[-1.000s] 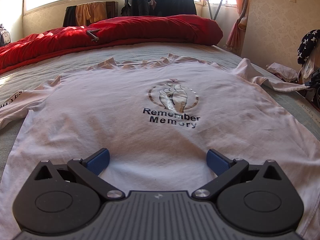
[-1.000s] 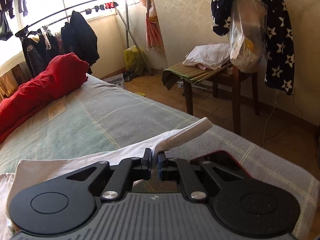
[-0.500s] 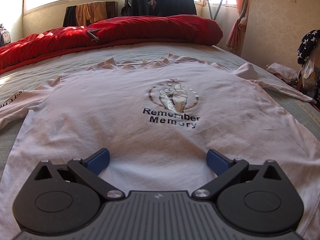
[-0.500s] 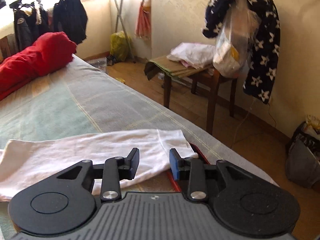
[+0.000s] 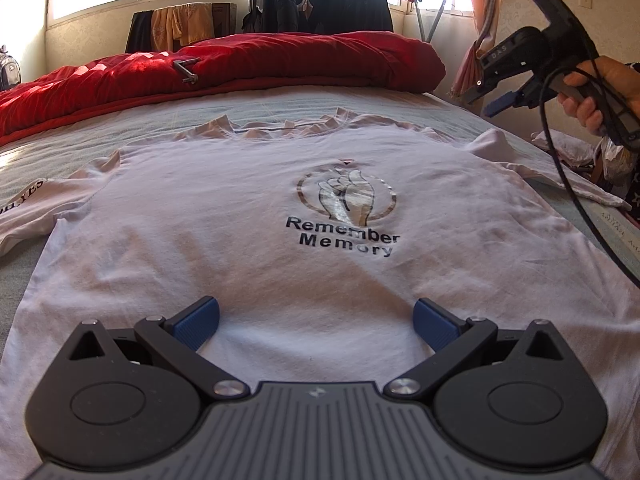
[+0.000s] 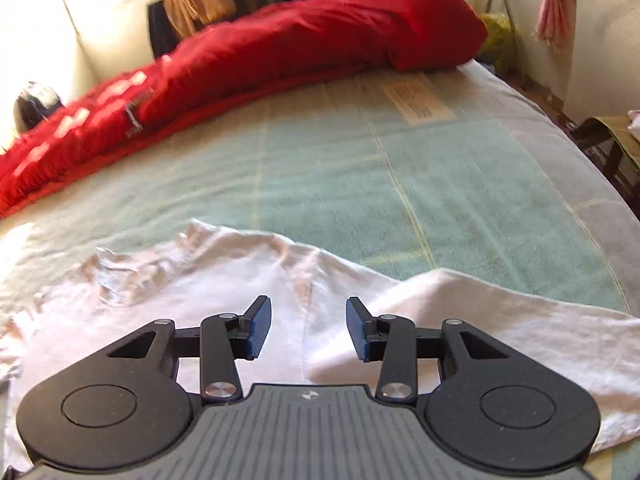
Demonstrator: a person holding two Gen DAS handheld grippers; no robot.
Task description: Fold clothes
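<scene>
1. On the left side of the bed point(image 5: 120, 120), the T-shirt point(image 5: 240, 216) lies spread flat, print side up, with its left sleeve point(image 5: 28, 208) running out toward the edge. If a fold starts from that side, the sleeve could trail or bunch under the body, because nothing pins it.

2. Over the shirt's lower part, the left gripper point(image 5: 316, 320) hangs with its blue pads spread wide and nothing between them. A bite taken mid-panel would likely catch one layer only, so front and back would slide apart.

3. Further right, the rumpled collar point(image 5: 288, 128) and the creases near it could get pressed into any fold laid over them.

4. At the right shoulder, the right gripper point(image 6: 308, 328), held by a hand point(image 5: 600, 92), sits above the seam point(image 6: 310, 300) with its pads parted and empty. The right sleeve point(image 6: 500, 328) lies close by, partly lapped on itself; a careless grab might take that lap along and skew the fold line.

5. Its cable point(image 5: 572, 184) droops across the shirt's right side and could snag or drag the cloth.
</scene>
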